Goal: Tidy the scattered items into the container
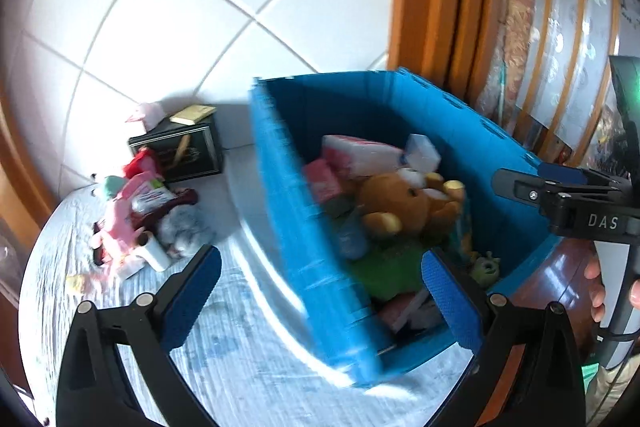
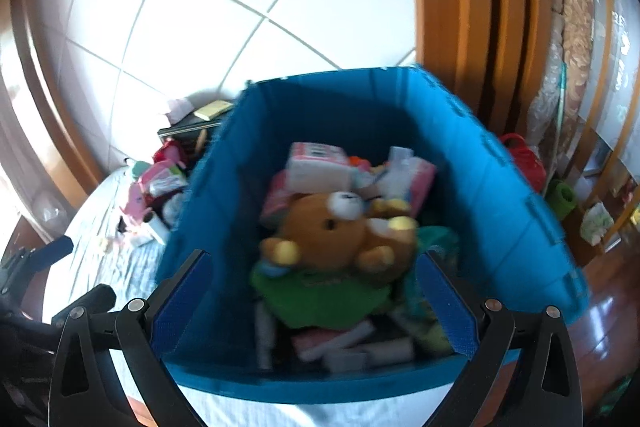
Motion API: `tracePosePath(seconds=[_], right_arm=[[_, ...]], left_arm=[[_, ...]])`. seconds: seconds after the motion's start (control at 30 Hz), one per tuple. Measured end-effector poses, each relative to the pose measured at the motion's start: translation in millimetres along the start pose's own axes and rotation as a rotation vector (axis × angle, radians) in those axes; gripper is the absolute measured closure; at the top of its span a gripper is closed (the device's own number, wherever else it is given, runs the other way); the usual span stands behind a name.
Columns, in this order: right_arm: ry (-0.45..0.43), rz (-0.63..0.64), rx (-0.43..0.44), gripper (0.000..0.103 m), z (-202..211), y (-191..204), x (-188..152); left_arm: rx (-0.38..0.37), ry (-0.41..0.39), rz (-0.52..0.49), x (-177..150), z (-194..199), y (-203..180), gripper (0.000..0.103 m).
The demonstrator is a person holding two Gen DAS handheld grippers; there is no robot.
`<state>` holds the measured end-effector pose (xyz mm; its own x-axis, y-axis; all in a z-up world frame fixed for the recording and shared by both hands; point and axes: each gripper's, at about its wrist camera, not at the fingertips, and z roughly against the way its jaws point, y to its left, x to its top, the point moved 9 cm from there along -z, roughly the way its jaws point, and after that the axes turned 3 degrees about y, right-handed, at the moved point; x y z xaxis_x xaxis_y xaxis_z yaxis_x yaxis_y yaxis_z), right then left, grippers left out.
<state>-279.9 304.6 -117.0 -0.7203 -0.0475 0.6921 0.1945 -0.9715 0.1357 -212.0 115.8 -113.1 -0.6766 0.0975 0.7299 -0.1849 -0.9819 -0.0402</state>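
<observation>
Both tools empty, jaws spread wide: left tool (image 1: 320, 303), right tool (image 2: 314, 307). Right one above blue container (image 2: 500, 187), where brown bear (image 2: 340, 231) lies on top. Remaining scattered items (image 1: 148, 219) heaped on bed (image 1: 248, 359) beside container, so left tool faces them, probably for next pick.

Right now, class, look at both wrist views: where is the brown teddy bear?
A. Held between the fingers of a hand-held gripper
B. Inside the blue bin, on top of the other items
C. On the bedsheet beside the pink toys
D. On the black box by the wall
B: the brown teddy bear lies in the blue bin atop a green item, and no hand-held gripper touches it.
</observation>
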Motion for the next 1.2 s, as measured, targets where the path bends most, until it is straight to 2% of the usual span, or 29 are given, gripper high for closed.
tracePosePath(seconds=[0.13,0.3,0.43,0.57,0.7,0.83,0.97,1.2], right_arm=[[-0.018,-0.006,0.037,0.000,-0.9,70.0,-3.8],[-0.036,0.008,0.082,0.000,-14.2,160.2,-5.4],[0.017,0.029,0.145,0.000,-41.4,220.2,-11.6],[0.076,0.100,0.177,0.000,-87.5,270.3,-8.6],[0.143,0.161,0.235,0.000,-141.4,309.8,-7.7],[0.190,0.210,0.272,0.000,-190.6,340.8,-7.1],[0.250,0.214,0.276,0.000,-237.5,365.3,0.3],[0.316,0.193,0.228,0.000,-315.4,409.5,18.6]], left_arm=[[0.027,0.004,0.039,-28.9,12.4,81.0,0.001],[0.127,0.038,0.114,-65.3,12.9,193.6,0.001],[0.191,0.106,0.195,-91.1,-0.6,270.4,0.001],[0.255,0.132,0.260,-106.1,-14.1,325.5,0.001],[0.326,0.175,0.315,-116.3,-36.0,368.3,0.001],[0.366,0.214,0.315,-118.5,-65.5,399.4,0.001],[0.355,0.240,0.353,-120.3,-88.8,426.7,0.001],[0.310,0.255,0.308,-109.9,-128.0,467.7,0.001]])
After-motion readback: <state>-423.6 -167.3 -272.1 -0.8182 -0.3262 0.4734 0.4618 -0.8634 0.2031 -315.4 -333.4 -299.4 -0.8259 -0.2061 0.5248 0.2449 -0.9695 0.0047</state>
